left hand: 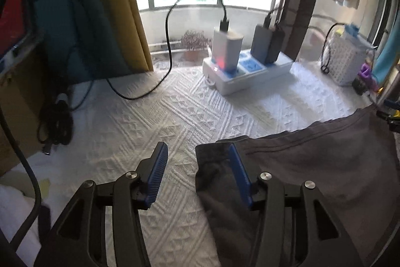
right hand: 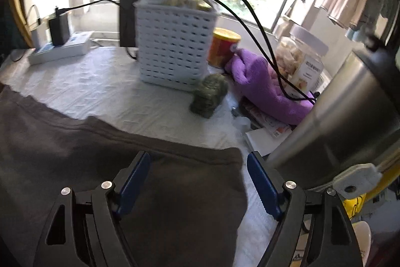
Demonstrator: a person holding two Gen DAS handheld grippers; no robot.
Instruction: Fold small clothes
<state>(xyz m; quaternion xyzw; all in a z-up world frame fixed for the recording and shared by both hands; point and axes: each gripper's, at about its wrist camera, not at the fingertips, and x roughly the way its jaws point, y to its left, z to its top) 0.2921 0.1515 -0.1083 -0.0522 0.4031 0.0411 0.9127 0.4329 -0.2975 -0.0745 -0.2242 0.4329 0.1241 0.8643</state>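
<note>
Left hand-held gripper (left hand: 198,154) part-open, released; right hand-held gripper (right hand: 198,164) wide, empty over grey garment (right hand: 87,142).

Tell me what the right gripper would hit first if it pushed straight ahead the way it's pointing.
Probably the dark grey garment lying flat on the white cloth: the right gripper angles down with open jaws over the garment's right corner, so that corner, or the cloth just beside it, comes first. Depth is unclear.

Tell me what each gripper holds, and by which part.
Nothing is held. The left gripper and right gripper stand open over the corners of the dark grey cloth garment, pads not pressing it.
</note>
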